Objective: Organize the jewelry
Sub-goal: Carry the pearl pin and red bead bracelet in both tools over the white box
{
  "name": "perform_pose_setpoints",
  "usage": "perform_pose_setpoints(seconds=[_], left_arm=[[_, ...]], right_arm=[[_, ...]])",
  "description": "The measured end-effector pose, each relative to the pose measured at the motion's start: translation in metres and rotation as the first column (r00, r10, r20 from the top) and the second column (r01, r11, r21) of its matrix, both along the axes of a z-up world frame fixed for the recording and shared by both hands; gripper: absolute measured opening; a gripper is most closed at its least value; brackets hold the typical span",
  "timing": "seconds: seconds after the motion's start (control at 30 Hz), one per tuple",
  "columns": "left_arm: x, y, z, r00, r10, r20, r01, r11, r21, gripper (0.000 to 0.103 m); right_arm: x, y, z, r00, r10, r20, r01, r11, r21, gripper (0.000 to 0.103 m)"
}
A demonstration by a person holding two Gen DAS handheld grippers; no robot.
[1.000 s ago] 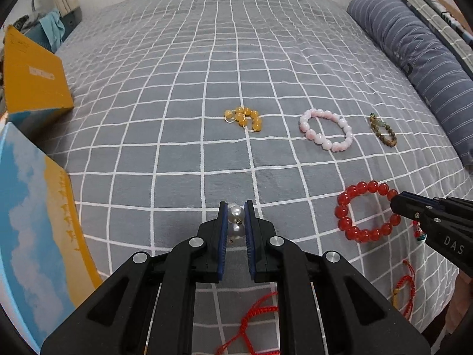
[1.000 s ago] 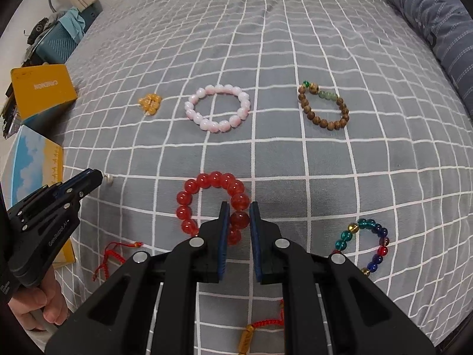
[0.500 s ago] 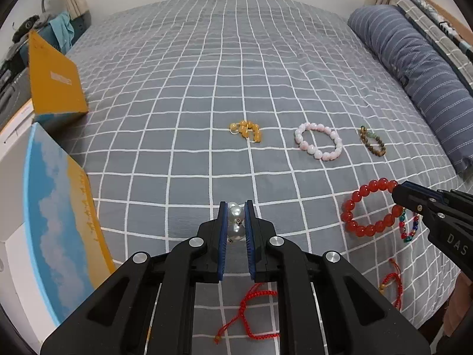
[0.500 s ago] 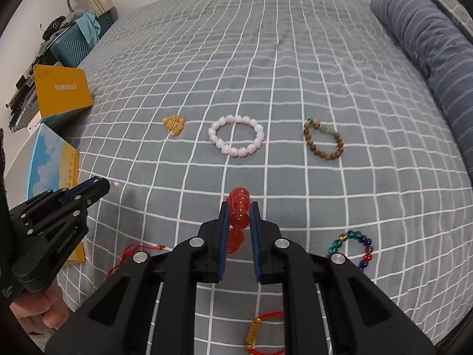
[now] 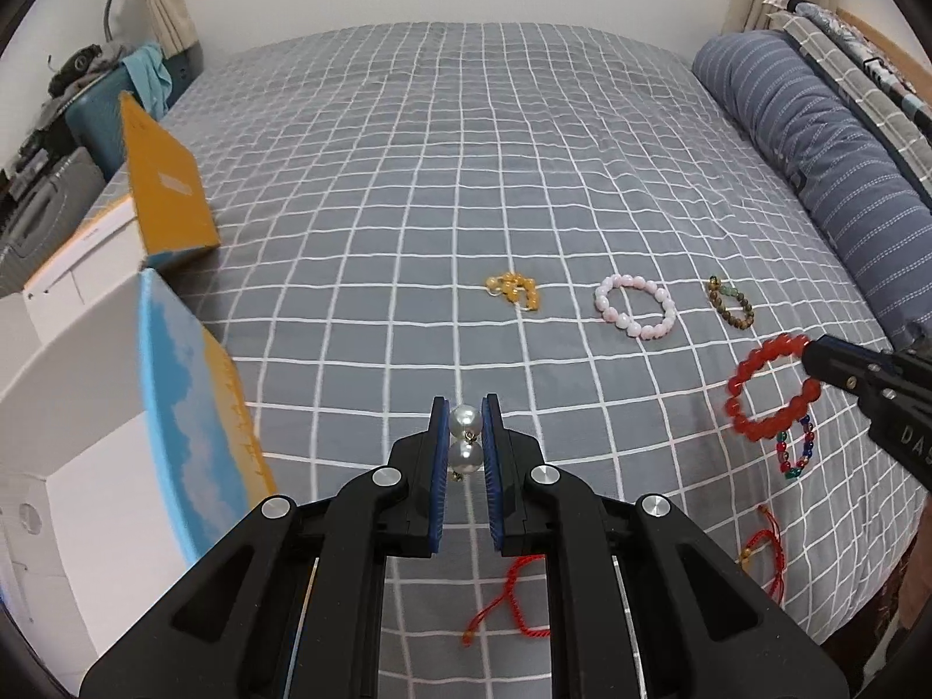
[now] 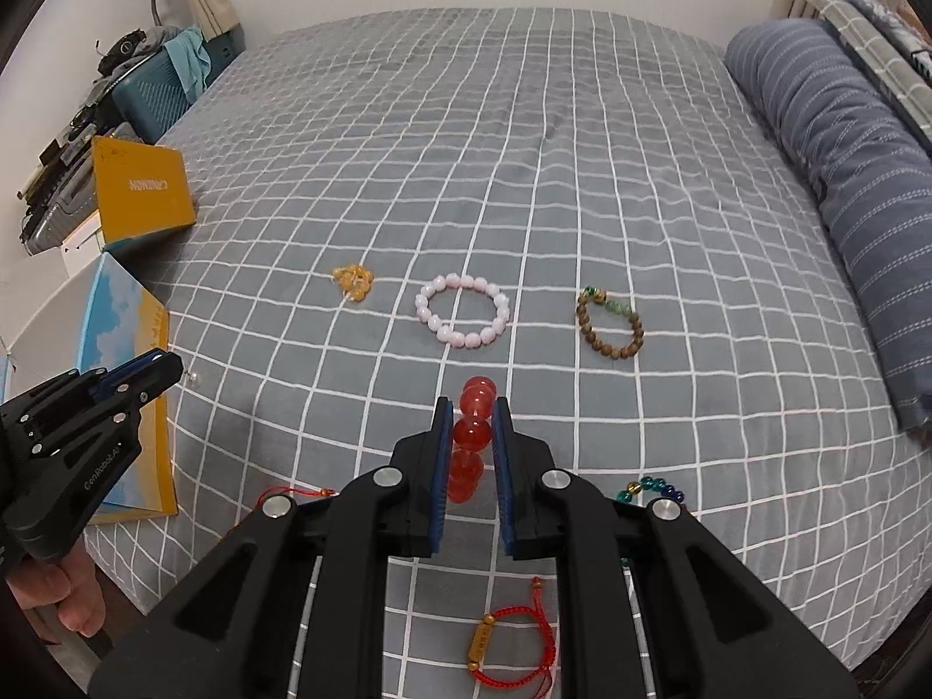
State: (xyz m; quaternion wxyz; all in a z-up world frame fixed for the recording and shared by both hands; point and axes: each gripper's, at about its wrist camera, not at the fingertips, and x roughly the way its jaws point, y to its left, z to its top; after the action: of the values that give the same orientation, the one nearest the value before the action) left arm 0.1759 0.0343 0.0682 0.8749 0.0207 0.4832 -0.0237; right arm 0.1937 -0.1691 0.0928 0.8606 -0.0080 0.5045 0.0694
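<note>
Left wrist view, left tool (image 5: 466,425) gripping pearl earring (image 5: 465,437), white box (image 5: 70,408) beside

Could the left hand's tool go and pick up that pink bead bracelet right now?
Probably not yet. The bedspread between the left gripper and the pink bead bracelet lies free, but its jaws are already shut on a pair of white pearl earrings, which would need setting down first.
</note>
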Motion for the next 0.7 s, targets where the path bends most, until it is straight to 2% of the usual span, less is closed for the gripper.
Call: perform_pose_setpoints(seconds=[0.33, 0.7], left_arm=[[-0.013, 0.032, 0.031, 0.999, 0.045, 0.024, -0.045, 0.999, -0.015, 0.011], [-0.037, 0.094, 0.058, 0.988, 0.145, 0.046, -0.144, 0.989, -0.024, 0.011]], right_arm=[[-0.001, 0.02, 0.031, 0.998, 0.035, 0.051, -0.036, 0.999, 0.006, 0.013], [-0.002, 0.084, 0.056, 0.983, 0.146, 0.108, -0.151, 0.988, 0.034, 0.013]])
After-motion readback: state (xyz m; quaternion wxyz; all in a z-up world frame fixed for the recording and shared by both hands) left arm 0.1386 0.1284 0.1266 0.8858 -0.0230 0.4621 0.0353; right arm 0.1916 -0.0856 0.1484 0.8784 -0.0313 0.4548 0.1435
